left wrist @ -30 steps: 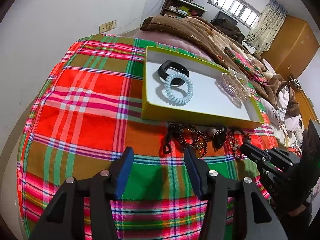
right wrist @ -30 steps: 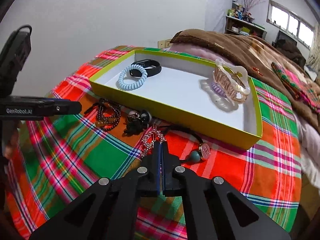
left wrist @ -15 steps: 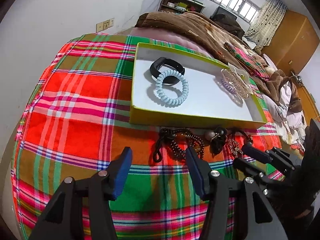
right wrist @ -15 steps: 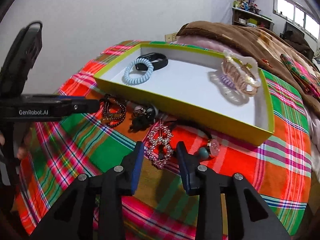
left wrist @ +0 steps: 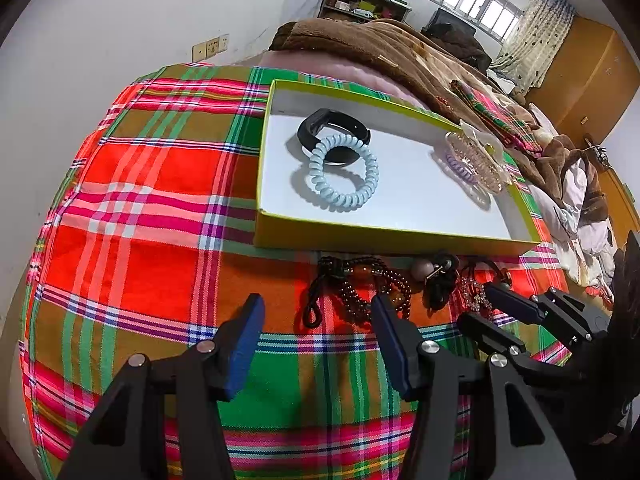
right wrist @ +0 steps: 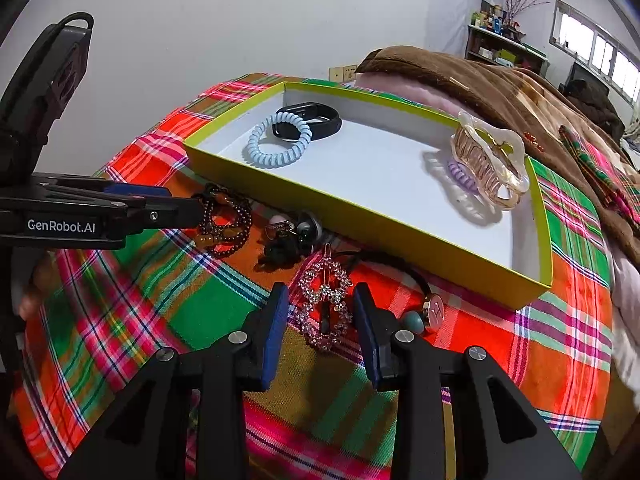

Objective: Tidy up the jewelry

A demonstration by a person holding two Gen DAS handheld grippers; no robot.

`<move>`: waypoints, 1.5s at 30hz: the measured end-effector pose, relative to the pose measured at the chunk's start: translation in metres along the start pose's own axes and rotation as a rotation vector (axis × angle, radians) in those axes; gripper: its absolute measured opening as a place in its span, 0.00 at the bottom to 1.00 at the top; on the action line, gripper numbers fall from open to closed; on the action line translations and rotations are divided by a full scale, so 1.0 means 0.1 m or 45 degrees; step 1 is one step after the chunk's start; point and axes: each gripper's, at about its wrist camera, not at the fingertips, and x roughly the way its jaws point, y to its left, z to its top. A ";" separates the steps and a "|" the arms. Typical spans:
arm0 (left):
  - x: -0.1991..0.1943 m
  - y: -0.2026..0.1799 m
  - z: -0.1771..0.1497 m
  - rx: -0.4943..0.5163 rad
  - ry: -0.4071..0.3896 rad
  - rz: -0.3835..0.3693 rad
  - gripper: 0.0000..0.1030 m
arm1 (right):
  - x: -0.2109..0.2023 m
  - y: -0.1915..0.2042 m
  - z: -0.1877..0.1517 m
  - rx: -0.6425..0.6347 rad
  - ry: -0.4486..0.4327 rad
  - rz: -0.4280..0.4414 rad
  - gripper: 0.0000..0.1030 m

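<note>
A yellow-green box with a white floor holds a black band, a pale blue coil hair tie and a clear claw clip. In front of it on the plaid cloth lie a dark bead bracelet, a black hair tie with beads and a rhinestone hair clip. My right gripper is open, its fingers either side of the rhinestone clip. My left gripper is open just short of the bead bracelet.
The plaid cloth covers a rounded surface that drops off at the left and front. A hair band with a round charm lies right of the rhinestone clip. A brown blanket is heaped behind the box. A white wall stands at the left.
My right gripper opened from shut and now straddles the rhinestone clip. My left gripper moved forward and right toward the bead bracelet, still open.
</note>
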 end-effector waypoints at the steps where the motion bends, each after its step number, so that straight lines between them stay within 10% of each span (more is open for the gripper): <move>1: 0.00 0.00 0.00 0.001 0.000 0.002 0.56 | -0.01 -0.01 0.00 0.003 -0.006 -0.003 0.29; 29: 0.12 -0.19 0.09 0.073 -0.031 0.145 0.53 | -0.26 -0.18 -0.08 0.122 -0.134 0.050 0.28; 37: 0.12 -0.24 0.08 0.144 -0.046 0.178 0.17 | -0.33 -0.21 -0.12 0.144 -0.173 0.069 0.22; 38: 0.11 -0.24 0.08 0.140 -0.049 0.171 0.16 | -0.34 -0.21 -0.12 0.142 -0.176 0.068 0.10; 45: 0.04 -0.25 0.04 0.141 -0.076 0.118 0.16 | -0.38 -0.34 -0.16 0.211 -0.172 0.101 0.10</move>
